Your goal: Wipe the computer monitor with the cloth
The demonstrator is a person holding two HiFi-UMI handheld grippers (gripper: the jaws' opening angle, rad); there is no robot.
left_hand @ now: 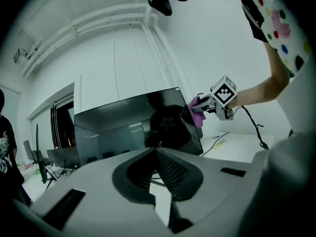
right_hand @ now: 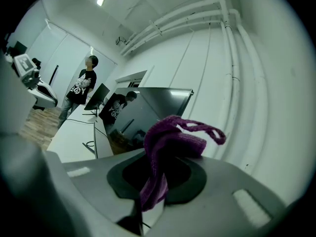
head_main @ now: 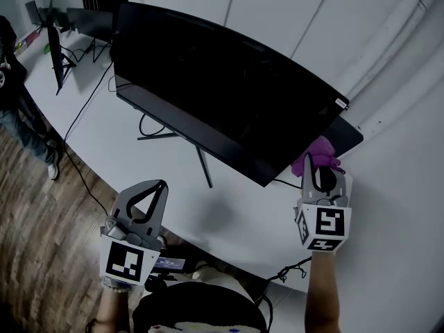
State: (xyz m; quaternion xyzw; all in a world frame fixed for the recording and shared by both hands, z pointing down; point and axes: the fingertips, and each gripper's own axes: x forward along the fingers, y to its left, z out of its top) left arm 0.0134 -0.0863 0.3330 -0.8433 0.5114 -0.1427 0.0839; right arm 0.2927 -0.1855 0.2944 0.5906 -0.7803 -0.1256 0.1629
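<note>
Parts hidden or cut by the edge

The monitor [head_main: 222, 82] covers the top of its stand [head_main: 204, 166]. The cloth [head_main: 316, 157] goes down between the jaws of the right gripper [head_main: 321, 172], so its lower end is unseen. A person [head_main: 8, 61] is cut by the left edge.

My head camera looked steeply down on the wide black curved monitor [head_main: 208, 82] on the white table [head_main: 236, 220]; each gripper camera faced that same screen, the right one nearest.
</note>
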